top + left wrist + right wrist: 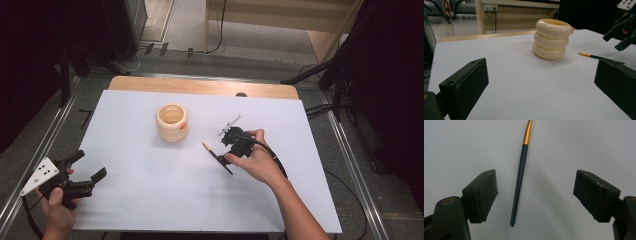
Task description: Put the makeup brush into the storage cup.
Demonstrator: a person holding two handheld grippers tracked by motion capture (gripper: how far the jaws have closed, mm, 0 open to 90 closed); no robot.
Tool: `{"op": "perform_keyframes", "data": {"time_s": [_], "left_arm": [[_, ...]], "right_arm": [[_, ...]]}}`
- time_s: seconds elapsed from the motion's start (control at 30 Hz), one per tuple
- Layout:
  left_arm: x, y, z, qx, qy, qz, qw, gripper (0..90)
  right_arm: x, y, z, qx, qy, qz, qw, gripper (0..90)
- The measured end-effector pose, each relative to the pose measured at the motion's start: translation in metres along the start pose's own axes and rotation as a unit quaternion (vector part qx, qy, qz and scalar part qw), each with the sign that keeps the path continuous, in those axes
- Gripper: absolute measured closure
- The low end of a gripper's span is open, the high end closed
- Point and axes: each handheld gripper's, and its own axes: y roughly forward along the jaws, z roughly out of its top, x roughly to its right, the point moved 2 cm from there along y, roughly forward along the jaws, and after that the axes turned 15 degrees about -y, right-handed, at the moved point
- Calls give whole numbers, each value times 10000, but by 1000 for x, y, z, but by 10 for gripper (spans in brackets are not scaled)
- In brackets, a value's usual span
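Right gripper (535,195) spread over brush (520,177), apparently not touching; cream ringed pot (171,122) near, nothing between.

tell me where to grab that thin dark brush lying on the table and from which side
Grip the brush across its dark handle near mid-length, coming straight down from above. It lies flat on the table, and the right gripper already has its open jaws on either side.

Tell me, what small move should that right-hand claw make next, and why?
Probably lower and close. The right gripper is open, with the thin dark brush lying flat on the white table between its jaws, not yet touched. The cream holder stands nearby.
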Motion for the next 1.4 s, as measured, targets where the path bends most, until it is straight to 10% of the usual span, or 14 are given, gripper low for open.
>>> {"op": "perform_keyframes", "data": {"time_s": [1.4], "left_arm": [[6, 6, -1, -73, 31, -39, 10000, 0]], "right_arm": [[-1, 35, 24, -1156, 45, 628, 9913, 666]]}}
